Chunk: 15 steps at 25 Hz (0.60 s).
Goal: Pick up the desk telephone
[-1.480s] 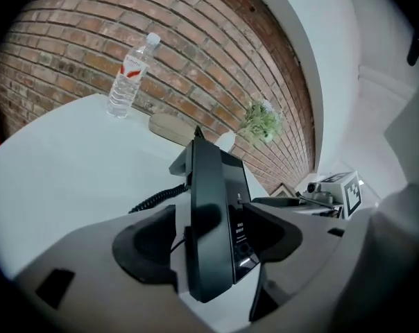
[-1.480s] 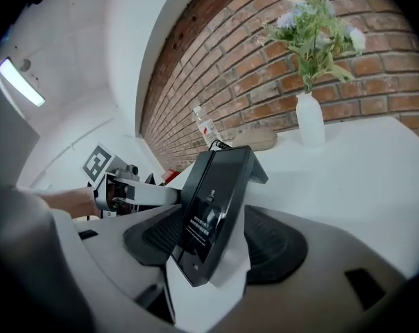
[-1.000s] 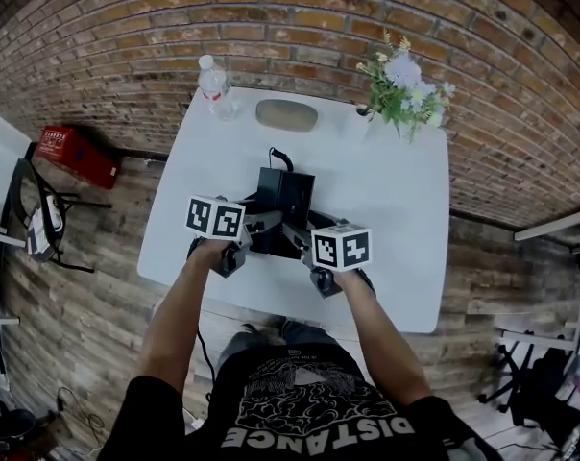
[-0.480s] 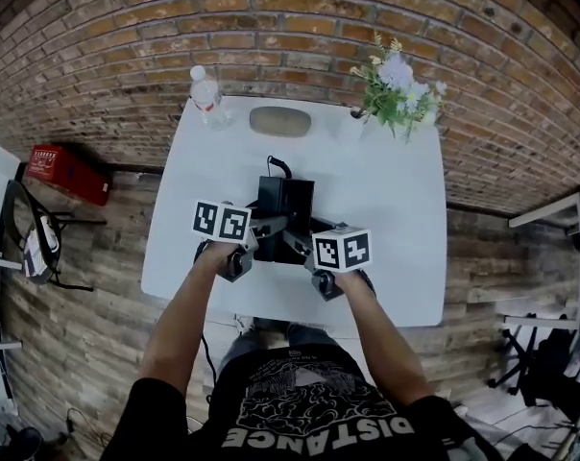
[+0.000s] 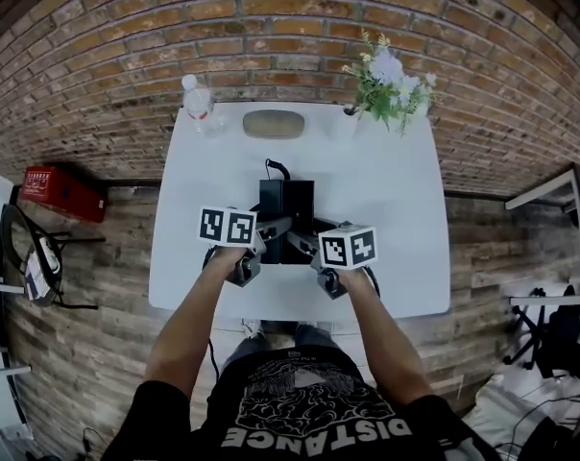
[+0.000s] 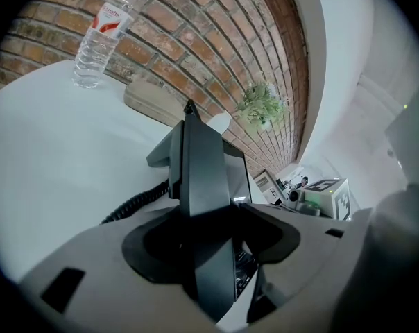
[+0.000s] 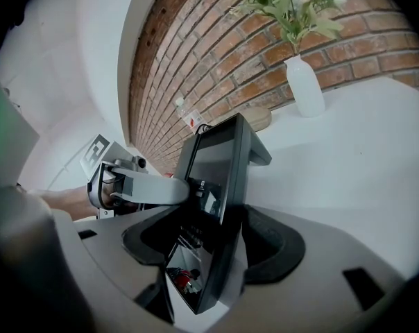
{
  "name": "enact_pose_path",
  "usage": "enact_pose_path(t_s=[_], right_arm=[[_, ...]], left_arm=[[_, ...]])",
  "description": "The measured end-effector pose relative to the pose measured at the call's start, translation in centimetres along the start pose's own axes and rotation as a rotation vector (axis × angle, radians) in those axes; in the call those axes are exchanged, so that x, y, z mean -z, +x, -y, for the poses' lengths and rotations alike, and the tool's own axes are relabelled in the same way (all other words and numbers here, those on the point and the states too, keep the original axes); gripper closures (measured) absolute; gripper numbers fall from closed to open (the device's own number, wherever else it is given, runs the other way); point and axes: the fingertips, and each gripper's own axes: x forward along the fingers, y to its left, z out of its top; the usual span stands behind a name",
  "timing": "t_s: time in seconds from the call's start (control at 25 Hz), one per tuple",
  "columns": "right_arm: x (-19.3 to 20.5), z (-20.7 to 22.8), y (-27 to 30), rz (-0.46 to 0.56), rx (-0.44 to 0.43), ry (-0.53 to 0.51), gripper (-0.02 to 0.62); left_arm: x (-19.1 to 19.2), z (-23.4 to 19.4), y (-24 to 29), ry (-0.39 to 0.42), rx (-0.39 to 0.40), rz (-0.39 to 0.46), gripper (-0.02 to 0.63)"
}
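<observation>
One telephone (image 5: pixel 286 203), one bottle (image 5: pixel 198 104), one vase (image 7: pixel 304 86), one tan lump (image 5: pixel 274 124).

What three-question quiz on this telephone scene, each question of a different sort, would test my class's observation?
1. True or false: the water bottle lies on its side.
2. What stands between the jaws of the right hand-held gripper? A) a cup B) the desk telephone C) nothing
3. In the head view, name the thing at the far right corner of the table.

Key: 1 false, it stands upright. 2 B. 3 the vase of flowers.
</observation>
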Motion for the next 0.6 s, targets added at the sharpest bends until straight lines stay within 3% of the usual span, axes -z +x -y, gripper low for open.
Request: enact_pose_path(t_s=[0.28,0.6], right_arm=[[0.0,-0.2,-0.3,0.018,0.016,0.002,0.324],[-2.4,-1.5,-0.9,0.058,0.019,-0.051,0.324]], left_arm=[[0.0,0.3,-0.2,0.022,-0.002,-0.004,0.350],[-2.1,1.5,-1.7,0.042,0.008,0.053,0.350]])
